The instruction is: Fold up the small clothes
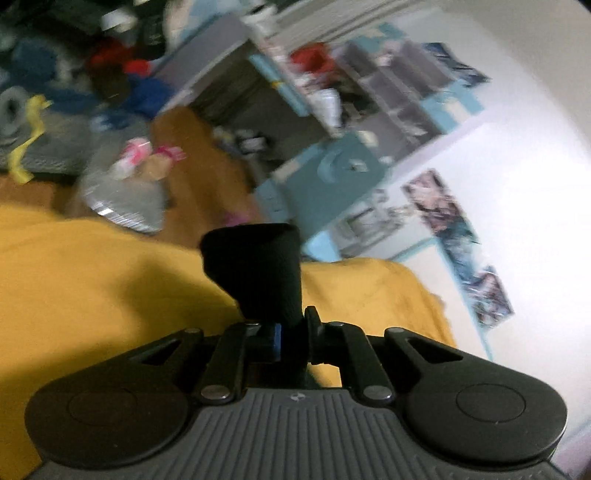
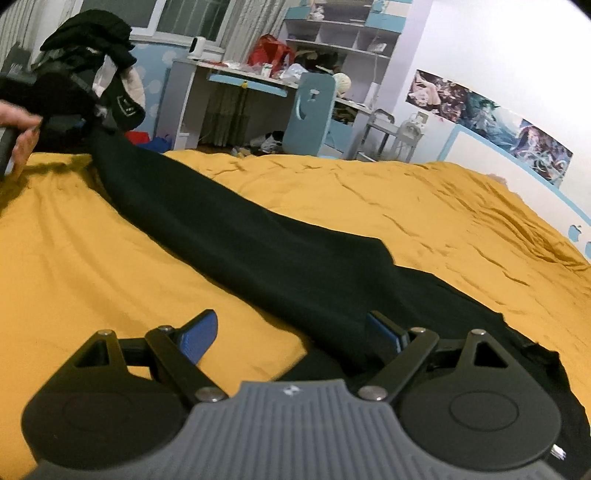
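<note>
A black garment lies stretched in a long band across the yellow bedsheet. My left gripper is shut on one end of it; a bunched tip of black cloth sticks up past the fingers. In the right wrist view that gripper shows at the far left, held by a hand and lifting the garment's far end. My right gripper is open just above the near end of the garment, its blue pads spread apart, cloth between and under them.
Beyond the bed stand a white and blue desk, a blue chair and shelves. A pile of dark clothes is at the back left. A blue headboard lines the right wall. The left wrist view is blurred.
</note>
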Motion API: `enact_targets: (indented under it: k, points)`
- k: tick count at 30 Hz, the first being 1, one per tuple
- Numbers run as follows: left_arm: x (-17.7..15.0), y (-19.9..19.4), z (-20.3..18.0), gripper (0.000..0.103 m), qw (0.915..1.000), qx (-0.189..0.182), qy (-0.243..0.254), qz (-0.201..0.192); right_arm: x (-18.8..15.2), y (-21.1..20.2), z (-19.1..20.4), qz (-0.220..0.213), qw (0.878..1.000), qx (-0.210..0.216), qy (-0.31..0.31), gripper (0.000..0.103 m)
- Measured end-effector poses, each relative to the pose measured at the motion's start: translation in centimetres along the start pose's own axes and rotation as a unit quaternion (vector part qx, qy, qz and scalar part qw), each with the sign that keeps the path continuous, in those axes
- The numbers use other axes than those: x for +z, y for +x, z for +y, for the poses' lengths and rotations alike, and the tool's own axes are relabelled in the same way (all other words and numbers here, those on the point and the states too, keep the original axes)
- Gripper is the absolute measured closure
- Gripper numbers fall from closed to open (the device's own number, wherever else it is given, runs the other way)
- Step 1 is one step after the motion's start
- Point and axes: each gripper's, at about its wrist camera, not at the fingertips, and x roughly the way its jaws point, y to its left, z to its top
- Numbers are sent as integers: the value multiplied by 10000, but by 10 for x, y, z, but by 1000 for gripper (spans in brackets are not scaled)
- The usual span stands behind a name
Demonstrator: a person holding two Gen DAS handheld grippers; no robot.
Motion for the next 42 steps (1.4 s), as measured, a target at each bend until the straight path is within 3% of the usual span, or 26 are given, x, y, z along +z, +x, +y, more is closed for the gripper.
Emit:
enact_targets:
  k: [5, 9, 15, 20, 22, 23, 25, 26, 28, 30, 32, 33, 34, 37, 39, 41, 42]
  points:
    - [-18, 2, -95, 92, 9955, -828, 462, 74, -20, -35, -30, -9, 9995, -148, 279, 20]
    - [-56, 10, -175, 92, 9830, -1600, 811, 399, -47, -67, -64, 194, 9968, -184, 747, 20]
    - [-158, 33, -296, 92, 9478, -2649, 1311, 1198, -102, -123, -125, 364, 9862, -445, 1551, 20]
    - [-273, 76, -342, 92, 9182, -2949, 1438, 2220, -153, -159, -168, 529, 9761, -874, 1920, 20]
    - [-324, 96, -346, 91, 9023, -2978, 1476, 2746, -171, -171, -180, 638, 9734, -1054, 1929, 20]
    - [-348, 106, -344, 88, 8955, -2925, 1564, 2966, -180, -176, -186, 684, 9719, -1139, 1942, 20]
    - [-392, 127, -337, 59, 8884, -2594, 1687, 3392, -197, -184, -201, 812, 9678, -1265, 2019, 20]
    - [-408, 138, -333, 52, 8847, -2356, 1694, 3648, -205, -188, -210, 883, 9650, -1310, 2094, 20]
    - [-419, 153, -327, 50, 8784, -1992, 1650, 4018, -219, -194, -224, 979, 9573, -1382, 2344, 20]
    - [-409, 152, -321, 49, 8759, -2023, 1764, 4009, -234, -202, -242, 1006, 9453, -1387, 2777, 21]
    - [-382, 144, -319, 34, 8774, -1827, 2312, 3785, -244, -206, -260, 948, 9303, -1324, 3288, 21]
    - [-366, 140, -317, 16, 8765, -1611, 2662, 3674, -249, -207, -271, 878, 9217, -1270, 3558, 21]
    - [-354, 135, -319, 6, 8750, -1361, 2996, 3551, -249, -206, -280, 791, 9158, -1210, 3747, 21]
    - [-316, 118, -307, 6, 8669, -503, 3950, 3000, -250, -190, -318, 405, 8971, -1122, 4254, 21]
    - [-289, 104, -284, 6, 8636, -54, 4319, 2601, -249, -174, -339, 157, 8861, -1045, 4513, 21]
    - [-274, 98, -273, 6, 8565, 322, 4490, 2528, -249, -149, -364, 54, 8795, -889, 4675, 21]
    - [-264, 99, -260, 6, 8476, 460, 4540, 2707, -247, -136, -374, 80, 8779, -828, 4716, 21]
